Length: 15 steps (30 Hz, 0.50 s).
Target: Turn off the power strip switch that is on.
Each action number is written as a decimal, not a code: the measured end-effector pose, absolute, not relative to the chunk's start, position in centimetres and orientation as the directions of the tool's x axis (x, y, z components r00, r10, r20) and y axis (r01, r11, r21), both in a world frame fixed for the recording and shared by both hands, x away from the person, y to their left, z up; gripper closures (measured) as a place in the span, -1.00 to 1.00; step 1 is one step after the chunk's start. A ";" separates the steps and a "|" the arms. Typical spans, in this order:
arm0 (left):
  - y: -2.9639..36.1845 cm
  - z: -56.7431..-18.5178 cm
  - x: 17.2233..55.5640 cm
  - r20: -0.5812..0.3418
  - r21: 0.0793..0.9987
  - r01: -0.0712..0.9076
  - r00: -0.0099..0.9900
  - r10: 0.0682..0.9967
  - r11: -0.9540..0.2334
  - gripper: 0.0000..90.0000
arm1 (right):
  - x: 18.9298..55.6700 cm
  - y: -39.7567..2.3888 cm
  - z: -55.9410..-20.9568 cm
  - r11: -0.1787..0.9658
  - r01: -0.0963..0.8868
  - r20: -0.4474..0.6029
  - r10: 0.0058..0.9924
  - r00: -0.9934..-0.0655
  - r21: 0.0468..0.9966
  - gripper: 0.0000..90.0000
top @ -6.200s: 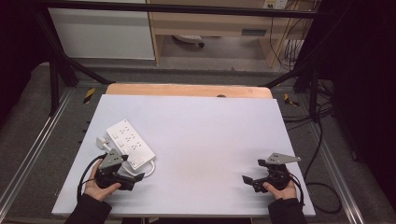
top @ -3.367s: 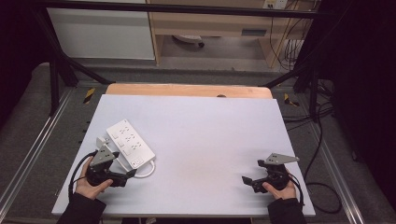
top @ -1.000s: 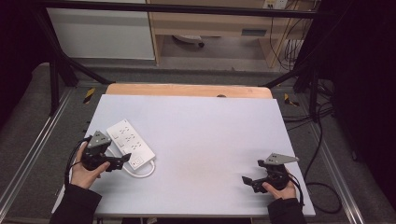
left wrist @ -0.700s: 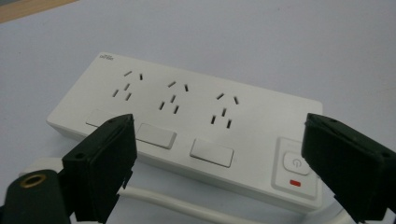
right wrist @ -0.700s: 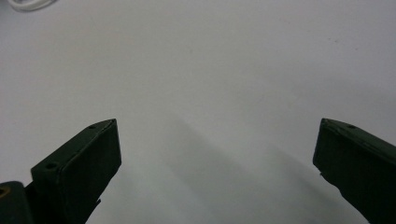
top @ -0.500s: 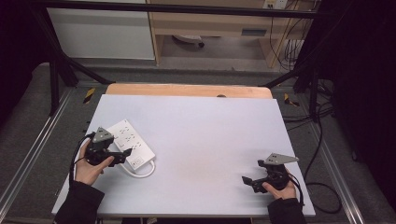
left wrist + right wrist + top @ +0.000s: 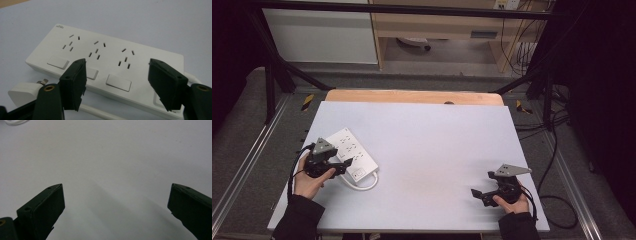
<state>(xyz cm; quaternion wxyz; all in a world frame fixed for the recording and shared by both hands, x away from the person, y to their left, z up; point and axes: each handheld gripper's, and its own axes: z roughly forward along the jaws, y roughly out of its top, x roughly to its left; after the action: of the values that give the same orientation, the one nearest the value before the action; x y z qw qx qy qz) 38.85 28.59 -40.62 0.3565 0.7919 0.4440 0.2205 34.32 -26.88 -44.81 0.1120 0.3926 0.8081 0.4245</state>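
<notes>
The high view hangs above the person's near edge, looking forward and down across the whole table (image 7: 437, 150). The left gripper view sits low and close, facing the power strip (image 7: 105, 67) at the table's left, which the high view shares (image 7: 352, 152). The right gripper view looks close along bare tabletop at the right

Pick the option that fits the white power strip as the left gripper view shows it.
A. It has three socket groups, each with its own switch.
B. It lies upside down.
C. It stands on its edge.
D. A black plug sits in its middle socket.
A: the power strip lies flat and face up on the table, showing three socket groups with a white rocker switch below each, and nothing is plugged in.
</notes>
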 end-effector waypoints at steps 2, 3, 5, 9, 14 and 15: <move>28.7 -40.7 38.9 0.030 0.760 0.547 0.508 0.861 -0.350 -0.22 | 34.3 -26.9 -44.8 0.328 0.542 0.154 0.733 -0.663 0.774 -0.97; 28.7 -40.7 38.9 0.030 0.760 0.548 0.507 0.861 -0.349 -0.19 | 34.3 -26.9 -44.8 0.329 0.541 0.152 0.732 -0.664 0.774 -0.97; 28.7 -40.7 38.9 0.030 0.758 0.548 0.512 0.858 -0.353 -0.12 | 34.3 -26.9 -44.8 0.330 0.541 0.151 0.733 -0.663 0.773 -0.97; 28.7 -40.8 38.9 0.031 0.756 0.550 0.511 0.859 -0.355 0.01 | 34.4 -26.9 -44.8 0.334 0.536 0.148 0.729 -0.668 0.775 -0.97; 28.7 -40.9 38.9 0.028 0.753 0.555 0.509 0.860 -0.353 0.19 | 34.3 -26.9 -44.8 0.333 0.538 0.149 0.730 -0.667 0.774 -0.97; 28.7 -40.9 38.9 0.027 0.752 0.557 0.508 0.861 -0.353 0.25 | 34.4 -26.9 -44.8 0.333 0.539 0.149 0.730 -0.667 0.774 -0.97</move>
<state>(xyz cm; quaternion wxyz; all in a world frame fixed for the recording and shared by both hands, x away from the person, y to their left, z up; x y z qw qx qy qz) 38.94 28.71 -40.92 0.3526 0.7936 0.4466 0.2157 34.35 -26.88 -44.84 0.1132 0.3923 0.8086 0.4236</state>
